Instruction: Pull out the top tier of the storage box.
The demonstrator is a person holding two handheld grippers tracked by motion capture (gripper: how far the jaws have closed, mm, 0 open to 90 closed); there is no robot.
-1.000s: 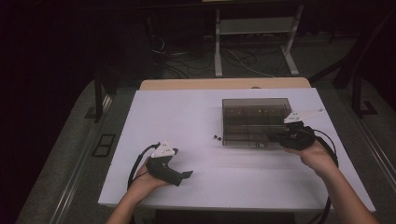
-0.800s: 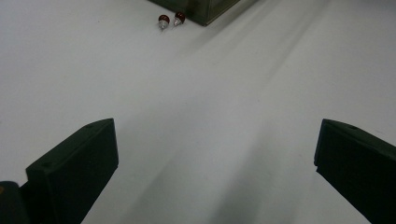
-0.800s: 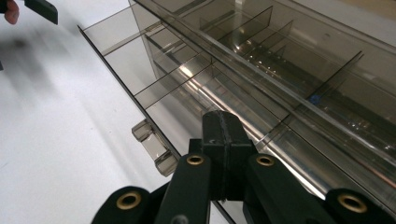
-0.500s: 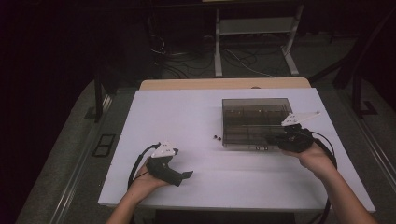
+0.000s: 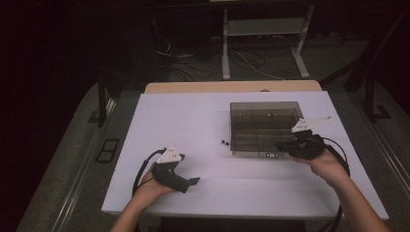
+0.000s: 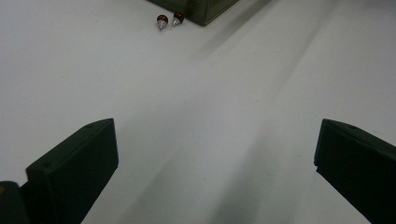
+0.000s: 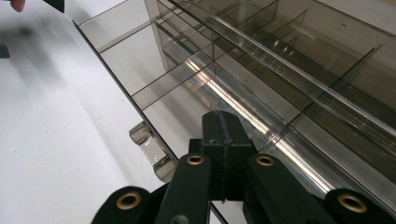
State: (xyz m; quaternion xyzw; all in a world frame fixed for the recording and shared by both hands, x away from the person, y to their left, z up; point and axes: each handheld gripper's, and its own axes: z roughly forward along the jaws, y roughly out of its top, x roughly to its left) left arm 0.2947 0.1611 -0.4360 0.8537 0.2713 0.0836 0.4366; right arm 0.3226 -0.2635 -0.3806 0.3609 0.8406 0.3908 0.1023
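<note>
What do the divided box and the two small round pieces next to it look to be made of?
Divided box: probably smoke-tinted clear plastic, glossy; its partitions show through the walls, with bright glints in the right gripper view. Two small round pieces: shiny dark red caps over pale, maybe clear bases; plastic or glass, too small to tell.

smoky plastic on matt white
glossy clear-grey plastic box point(image 7: 261, 74), smooth matt white counter point(image 5: 203, 121), matt black fingers point(image 7: 224, 140) with brass-looking rivets.

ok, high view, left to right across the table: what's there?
left gripper → two small beads → clear divided box → right gripper, at the box's near right edge.
</note>
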